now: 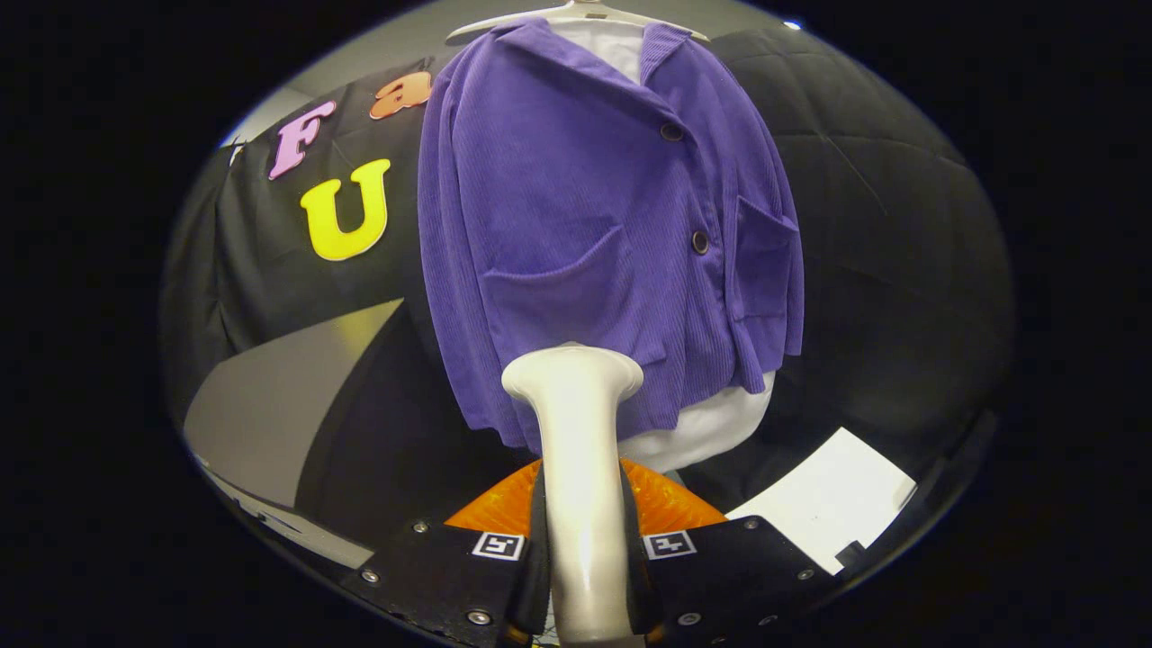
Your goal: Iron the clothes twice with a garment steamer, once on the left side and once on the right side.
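Garment steamer [576, 450] held upright between the two fingers of the gripper [583, 576], which are closed against either side of its pale neck; the flared head rises just ahead of the fingers and stands in front of the lower hem of a purple ribbed jacket [585, 216]. The jacket hangs on a light hanger [576, 13] over a white garment [711, 427] that shows at the collar and below the hem, with the black cloth wall behind it. It is buttoned, with two dark buttons [671, 131] down the front and a patch pocket on each side. An orange ribbed object [666, 504] lies just behind the steamer's neck, partly hidden by the fingers — what it is cannot be told. A white sheet [828, 504] lies on the dark surface below the jacket. Whether the head touches the fabric cannot be told. Step in hand, as judged: the steamer is grasped and brought low to the jacket's front, near the centre — neither side pass looks begun. The next move likely calls for carrying the head to one front panel and running it along the cloth, keeping the grip firm and the head square to the fabric.
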Tool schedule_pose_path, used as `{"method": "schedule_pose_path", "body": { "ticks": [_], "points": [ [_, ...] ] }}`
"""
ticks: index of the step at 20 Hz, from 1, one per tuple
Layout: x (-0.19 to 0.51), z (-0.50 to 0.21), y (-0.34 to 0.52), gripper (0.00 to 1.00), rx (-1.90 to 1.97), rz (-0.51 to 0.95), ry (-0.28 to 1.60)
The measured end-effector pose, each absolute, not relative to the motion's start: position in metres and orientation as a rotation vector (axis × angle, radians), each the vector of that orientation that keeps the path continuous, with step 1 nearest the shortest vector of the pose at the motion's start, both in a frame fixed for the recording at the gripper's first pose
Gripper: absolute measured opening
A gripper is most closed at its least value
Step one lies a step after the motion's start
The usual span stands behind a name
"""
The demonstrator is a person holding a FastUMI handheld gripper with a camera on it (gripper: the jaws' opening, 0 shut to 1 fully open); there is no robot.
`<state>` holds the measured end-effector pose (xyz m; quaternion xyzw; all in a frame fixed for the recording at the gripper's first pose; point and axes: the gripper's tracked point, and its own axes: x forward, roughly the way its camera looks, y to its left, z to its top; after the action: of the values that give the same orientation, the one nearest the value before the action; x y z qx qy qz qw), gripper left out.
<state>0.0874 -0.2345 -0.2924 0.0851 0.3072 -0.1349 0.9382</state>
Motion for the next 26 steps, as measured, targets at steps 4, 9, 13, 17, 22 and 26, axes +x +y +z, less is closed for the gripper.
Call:
{"method": "schedule_pose_path", "body": {
  "ticks": [4,9,13,17,22,26],
  "points": [
    [0.057,-0.311,-0.240,0.34,0.168,-0.307,0.666],
    [0.015,-0.288,-0.257,0.34,0.215,-0.273,0.627],
    [-0.016,-0.252,-0.274,0.34,0.238,-0.229,0.567],
    [-0.029,-0.216,-0.287,0.34,0.250,-0.180,0.521],
    [-0.012,-0.149,-0.312,0.34,0.258,-0.180,0.429],
    [0.017,-0.091,-0.343,0.34,0.283,-0.243,0.312]
  ]
}}
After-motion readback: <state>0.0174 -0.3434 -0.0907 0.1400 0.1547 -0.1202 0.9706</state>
